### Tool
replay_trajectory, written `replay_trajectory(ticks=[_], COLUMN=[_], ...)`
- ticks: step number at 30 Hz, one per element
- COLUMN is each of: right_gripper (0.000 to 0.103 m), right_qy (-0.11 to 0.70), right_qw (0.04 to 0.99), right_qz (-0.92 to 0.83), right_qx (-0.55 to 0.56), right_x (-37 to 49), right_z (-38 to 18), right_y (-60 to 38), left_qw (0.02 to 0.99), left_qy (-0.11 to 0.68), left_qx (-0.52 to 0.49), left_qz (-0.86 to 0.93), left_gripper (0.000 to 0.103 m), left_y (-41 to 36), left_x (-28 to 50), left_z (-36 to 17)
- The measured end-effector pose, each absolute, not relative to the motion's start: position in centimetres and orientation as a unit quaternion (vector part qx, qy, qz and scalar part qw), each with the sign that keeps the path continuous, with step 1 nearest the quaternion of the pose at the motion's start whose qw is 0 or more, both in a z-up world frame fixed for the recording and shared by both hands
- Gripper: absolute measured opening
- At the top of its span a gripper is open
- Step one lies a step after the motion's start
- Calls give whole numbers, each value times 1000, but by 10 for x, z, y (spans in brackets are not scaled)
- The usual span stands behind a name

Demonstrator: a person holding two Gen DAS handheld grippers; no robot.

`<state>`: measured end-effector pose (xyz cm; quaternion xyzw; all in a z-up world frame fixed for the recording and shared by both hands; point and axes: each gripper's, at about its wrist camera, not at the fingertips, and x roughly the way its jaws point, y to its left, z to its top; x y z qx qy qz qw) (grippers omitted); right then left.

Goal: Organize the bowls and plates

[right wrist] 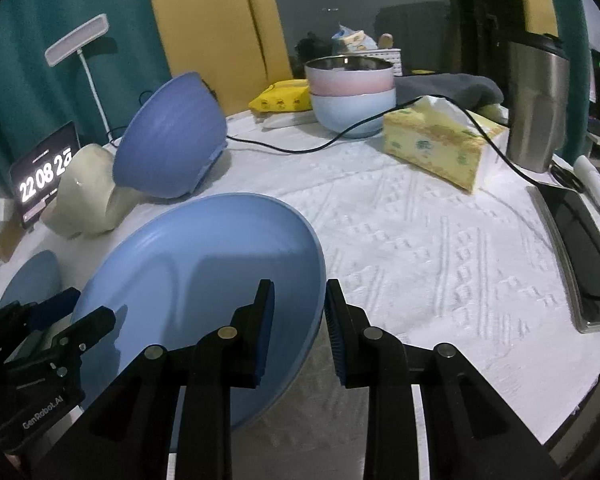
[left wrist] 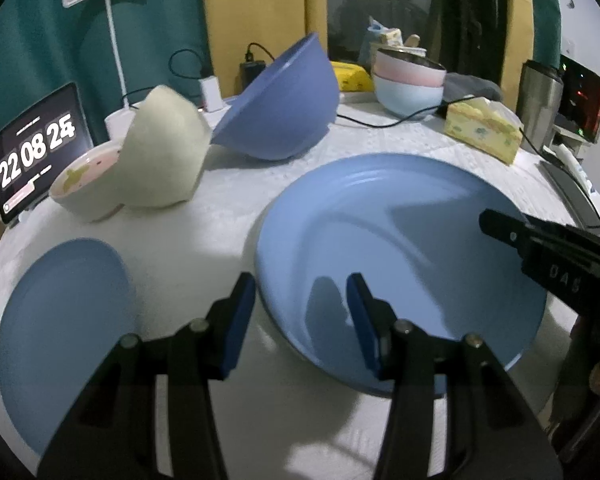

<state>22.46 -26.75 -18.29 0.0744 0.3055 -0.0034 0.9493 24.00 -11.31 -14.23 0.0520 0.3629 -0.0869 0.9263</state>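
The large round light-blue plastic plate (left wrist: 400, 256) lies on the white-clothed counter (right wrist: 440, 240), its near rim between both grippers' part-open fingers. Right gripper (right wrist: 300, 332) and left gripper (left wrist: 302, 320) straddle opposite edges, apparently unclamped. Next: pinch, lift, stack with the small blue plate (left wrist: 60, 320).

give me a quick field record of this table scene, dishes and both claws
large plate: light blue large plate on the white cloth, between both claws
left claw: open, straddling the plate's near rim
right claw: open, straddling its right rim
small plate: blue, flat, left of it
tipped bowls: purple-blue bowl, cream bowl
stacked bowls: pink bowl in pale blue bowl
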Motion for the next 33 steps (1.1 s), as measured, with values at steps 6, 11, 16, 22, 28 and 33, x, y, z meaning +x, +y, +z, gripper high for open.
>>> replay_trajectory(ticks=[6, 11, 16, 22, 28, 33], right_gripper=[34, 36, 36, 36, 36, 36], right_qy=[302, 289, 283, 280, 278, 277], right_qw=[950, 954, 957, 959, 960, 961], right_qz=[-24, -38, -37, -24, -14, -6], right_qx=[71, 65, 55, 40, 26, 16], right_x=[223, 217, 211, 206, 203, 201], right_z=[-179, -167, -159, -151, -145, -141], right_y=[-264, -258, -244, -220, -195, -177], left_qw=[931, 934, 938, 943, 946, 948], left_qy=[354, 346, 335, 323, 315, 310], left_qx=[37, 24, 13, 0, -11, -17], left_qz=[-83, -83, -85, -82, -78, -74], left_gripper=[49, 49, 49, 49, 49, 49], left_y=[-95, -81, -67, -49, -28, -15], left_x=[236, 231, 224, 216, 209, 204], left_z=[-136, -131, -125, -117, -113, -112])
